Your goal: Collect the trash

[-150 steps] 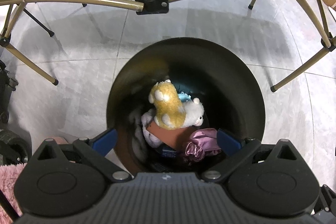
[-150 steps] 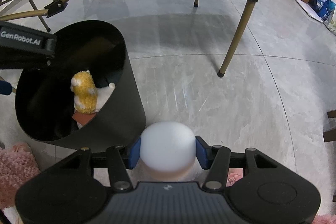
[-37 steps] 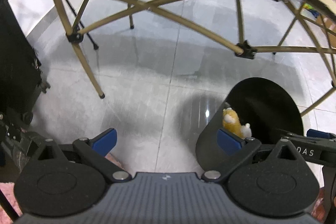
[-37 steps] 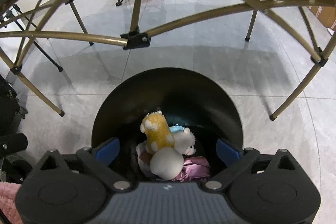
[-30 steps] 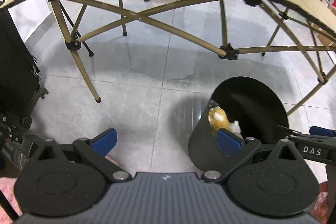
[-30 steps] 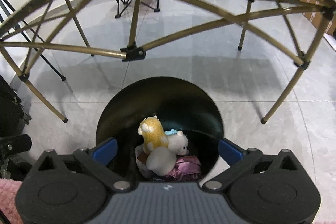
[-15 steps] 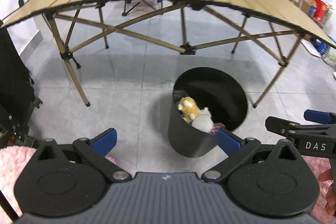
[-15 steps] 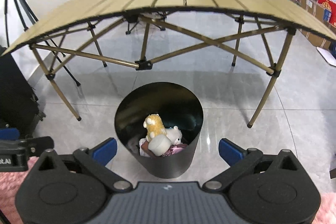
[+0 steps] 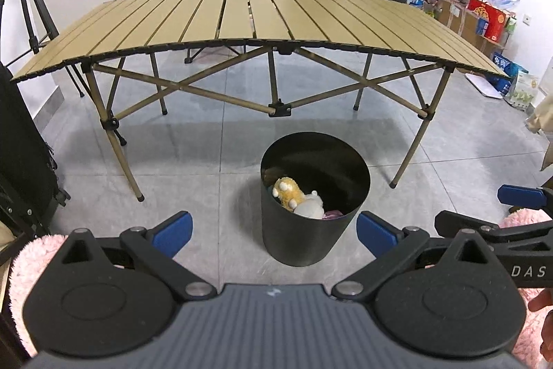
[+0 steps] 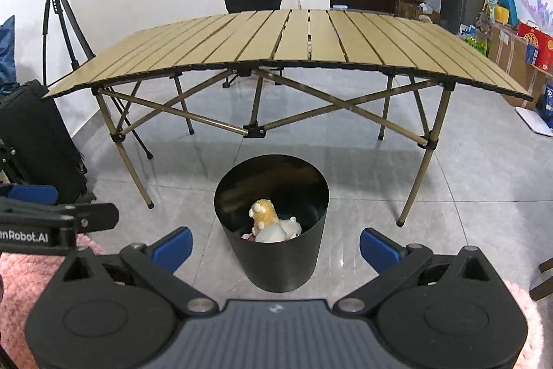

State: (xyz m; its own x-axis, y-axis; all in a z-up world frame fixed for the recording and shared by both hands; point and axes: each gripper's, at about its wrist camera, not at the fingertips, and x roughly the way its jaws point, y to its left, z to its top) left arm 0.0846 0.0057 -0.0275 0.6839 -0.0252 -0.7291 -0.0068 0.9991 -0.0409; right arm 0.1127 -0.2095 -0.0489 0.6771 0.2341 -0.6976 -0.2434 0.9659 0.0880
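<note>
You are holding both grippers high and back from the bin [image 10: 271, 223], so each camera is taking in the whole scene at once. Your left gripper [image 9: 273, 229] is spread wide with nothing between its blue pads, and your right gripper [image 10: 274, 246] is likewise spread and empty. The trash is sitting inside the bin: a yellow plush toy [image 10: 264, 211] leaning over a white ball [image 10: 273, 234] (other bits underneath are too hidden to name). The bin is standing on the floor just in front of the folding table [image 9: 262, 19], whose top is showing nothing to collect, so the job is looking finished.
</note>
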